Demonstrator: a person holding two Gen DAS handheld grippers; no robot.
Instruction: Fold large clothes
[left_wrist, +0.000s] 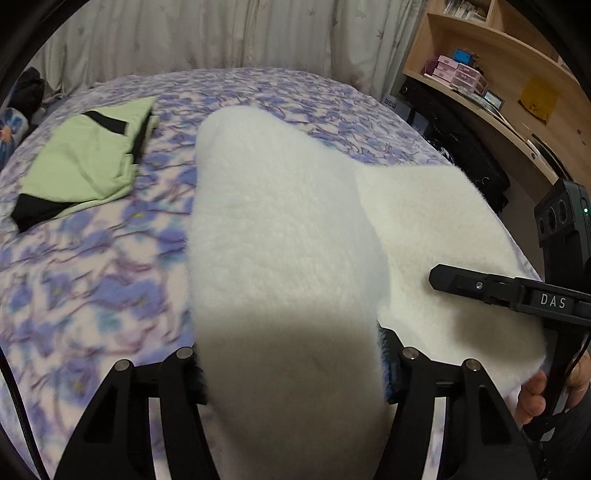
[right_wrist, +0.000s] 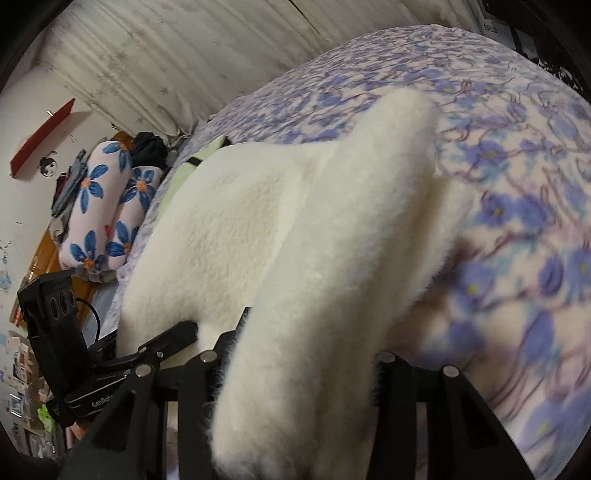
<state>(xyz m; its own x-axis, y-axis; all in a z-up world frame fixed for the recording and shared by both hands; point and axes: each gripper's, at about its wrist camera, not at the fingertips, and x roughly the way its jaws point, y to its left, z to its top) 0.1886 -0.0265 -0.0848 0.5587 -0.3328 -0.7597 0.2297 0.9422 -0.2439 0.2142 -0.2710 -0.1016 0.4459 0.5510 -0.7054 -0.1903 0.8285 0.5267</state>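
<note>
A large white fleece garment lies on the bed with the purple floral blanket. My left gripper is shut on a thick fold of the fleece, which rises between its fingers and hides the tips. My right gripper is shut on another fold of the same garment. The right gripper also shows in the left wrist view at the right, lying over the fleece. The left gripper shows in the right wrist view at the lower left.
A folded light green garment with black trim lies on the bed at the far left. Floral pillows sit at the bed's head. A wooden desk with shelves stands to the right, curtains behind.
</note>
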